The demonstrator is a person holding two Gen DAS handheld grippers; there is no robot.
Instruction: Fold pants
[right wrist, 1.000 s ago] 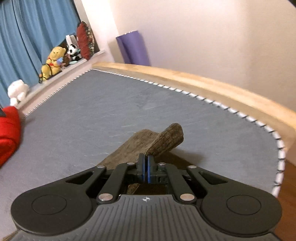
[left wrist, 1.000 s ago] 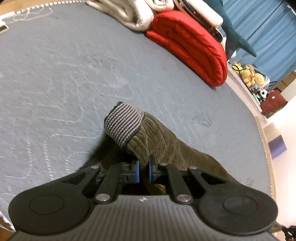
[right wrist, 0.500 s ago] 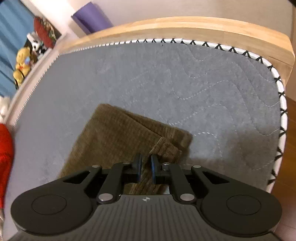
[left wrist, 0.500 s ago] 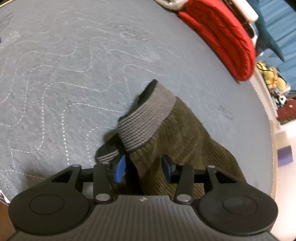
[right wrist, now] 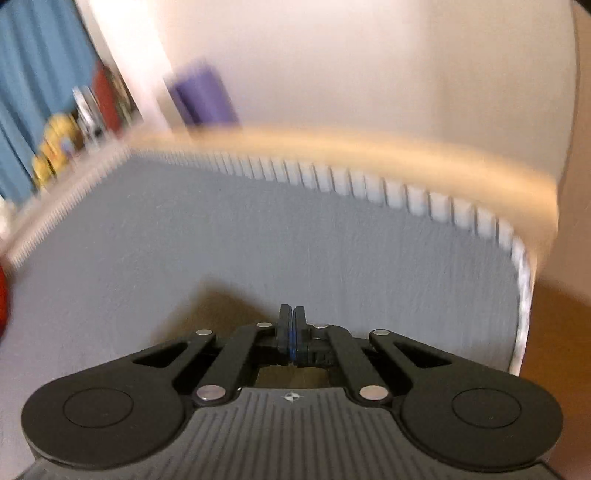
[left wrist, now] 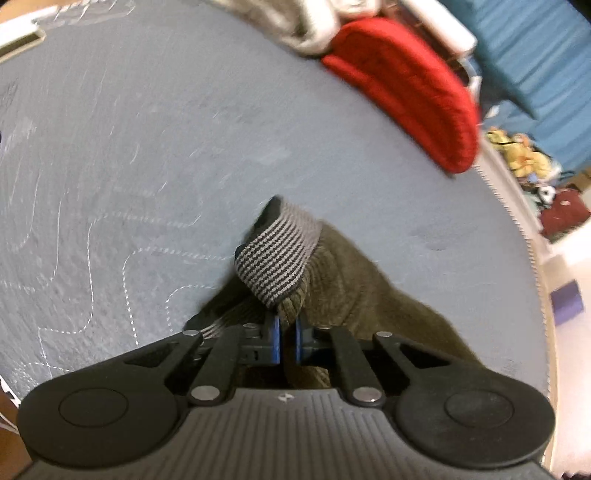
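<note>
The olive corduroy pants lie on the grey quilted bed cover. Their grey striped waistband is bunched and raised just beyond my left gripper. That gripper is shut on a ridge of the corduroy right under the waistband. In the blurred right wrist view, my right gripper has its pads pressed together. Brown pants cloth rises to those pads from below and to the left. No cloth shows past the tips.
A red rolled blanket and pale bedding lie at the far side of the bed. Stuffed toys sit on a ledge by blue curtains. A wooden bed frame and a purple roll stand beyond the right gripper.
Half a second ago the left jaws stood apart around the cloth; now they pinch it below the waistband. The right jaws closed again, and its view swung up from the pants toward the wall.
</note>
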